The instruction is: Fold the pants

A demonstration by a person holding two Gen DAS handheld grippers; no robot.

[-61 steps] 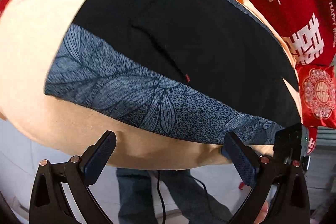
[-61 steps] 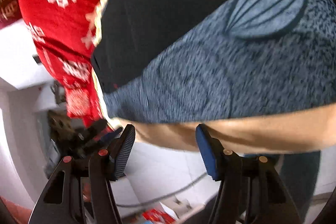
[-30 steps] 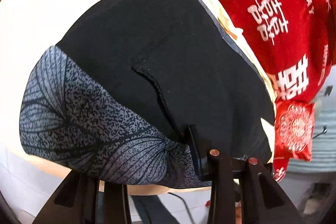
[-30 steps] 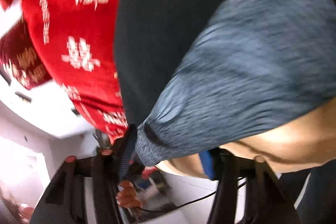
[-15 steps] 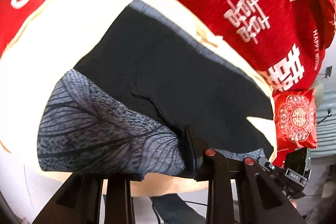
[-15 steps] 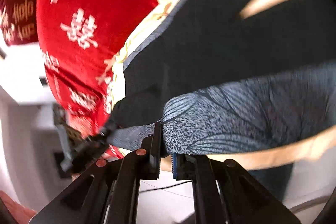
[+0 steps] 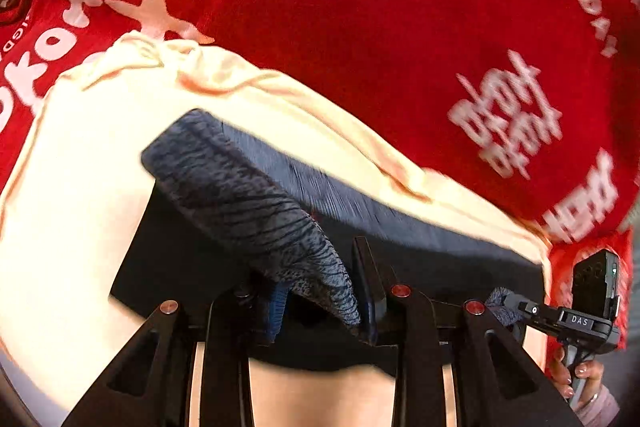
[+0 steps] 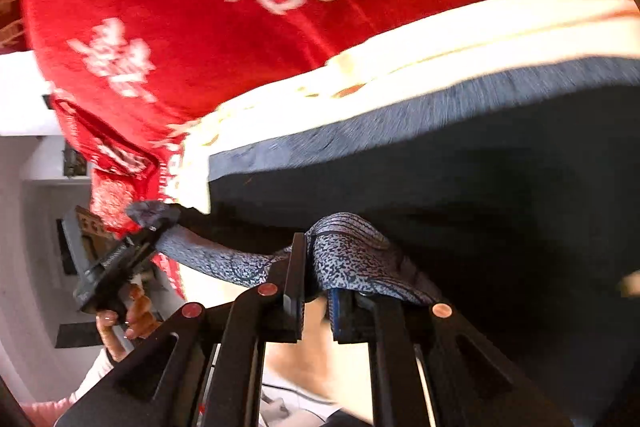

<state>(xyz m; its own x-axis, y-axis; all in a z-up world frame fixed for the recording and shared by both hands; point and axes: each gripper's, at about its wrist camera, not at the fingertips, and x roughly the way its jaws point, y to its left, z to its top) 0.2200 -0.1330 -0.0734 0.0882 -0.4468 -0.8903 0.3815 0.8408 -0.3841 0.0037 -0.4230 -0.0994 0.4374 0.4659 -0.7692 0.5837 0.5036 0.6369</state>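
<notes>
Left wrist view: the left tool [image 7: 320, 301] is clenched on the grey patterned hem of the pants [image 7: 248, 203], lifted over the black cloth lying on the cream sheet [image 7: 80, 187]. Beyond the sheet spreads the red blanket [image 7: 360, 47]. The right tool [image 7: 516, 307] shows at the sheet's right edge, gripping the same hem.

Right wrist view: the right tool [image 8: 316, 291] pinches the patterned hem above the pants [image 8: 460, 187]; the left tool [image 8: 140, 239] holds the hem's other end, left of the sheet [image 8: 440, 47].
</notes>
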